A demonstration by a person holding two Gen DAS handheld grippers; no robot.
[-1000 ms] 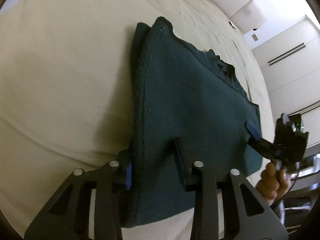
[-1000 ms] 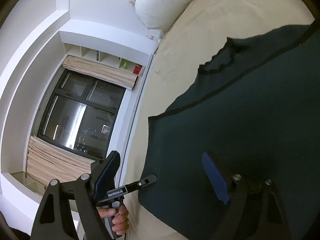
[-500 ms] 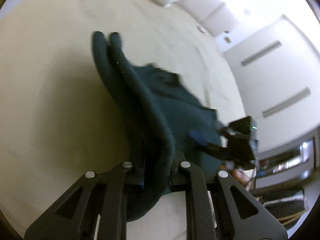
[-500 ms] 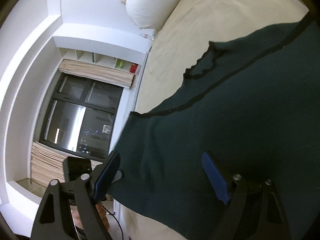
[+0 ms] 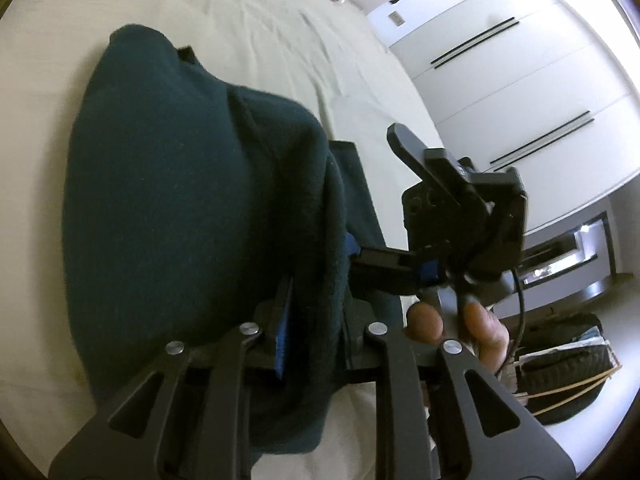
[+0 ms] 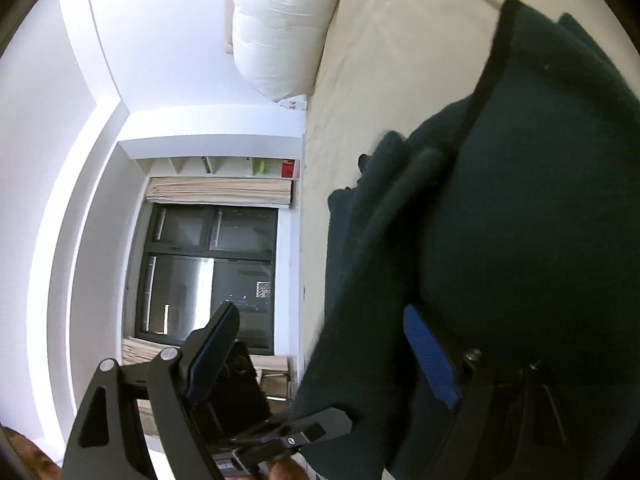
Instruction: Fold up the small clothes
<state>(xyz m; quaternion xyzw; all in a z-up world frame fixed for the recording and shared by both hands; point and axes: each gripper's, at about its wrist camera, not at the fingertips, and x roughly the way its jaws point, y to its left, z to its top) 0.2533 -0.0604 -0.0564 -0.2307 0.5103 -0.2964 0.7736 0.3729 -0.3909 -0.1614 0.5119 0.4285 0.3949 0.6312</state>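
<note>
Clearly the left gripper [image 5: 316, 320] was pinched on a bunched edge of the dark green fleece garment [image 5: 192, 208], its jaws having just eased a little wider around the cloth, which humped up off the cream bedsheet [image 5: 280, 28]. Meanwhile the right gripper [image 6: 320, 352] stood spread wide, gripping nothing, one finger against the fleece. To fold well, the lifted edge probably needed carrying squarely across and laying flat before release.

Your bed [image 5: 168, 4] wears a creased cream sheet. A dark teal cloth [image 5: 180, 184], partly lifted into folds, rests on it. A white pillow [image 6: 280, 28] sits at the bed's far end.
</note>
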